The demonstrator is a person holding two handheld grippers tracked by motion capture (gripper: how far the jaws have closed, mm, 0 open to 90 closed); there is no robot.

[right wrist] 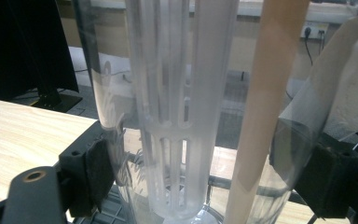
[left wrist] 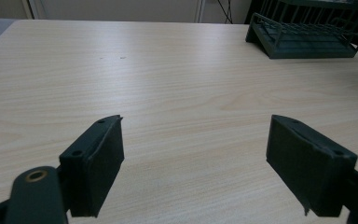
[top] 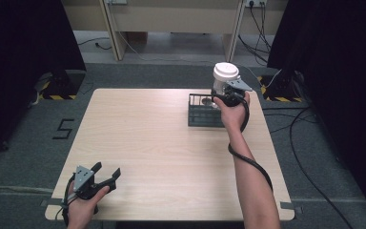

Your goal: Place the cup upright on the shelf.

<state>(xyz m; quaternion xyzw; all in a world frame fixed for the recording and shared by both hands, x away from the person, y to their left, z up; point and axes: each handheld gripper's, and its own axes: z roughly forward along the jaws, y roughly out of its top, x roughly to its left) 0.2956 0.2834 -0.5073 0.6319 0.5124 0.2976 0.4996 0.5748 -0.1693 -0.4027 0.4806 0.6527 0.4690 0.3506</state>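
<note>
1. The left gripper rests low near the front left corner of the wooden surface, jaws spread wide with nothing between them.
2. The right gripper is clamped on a clear plastic cup with a white lid, held over the dark wire rack at the far right.

Surface is pale wood grain; rack on it is dark grey-green wire. Bottle has a clear body, white lid, frosted white insert inside. Both grippers' jaws are black.
</note>
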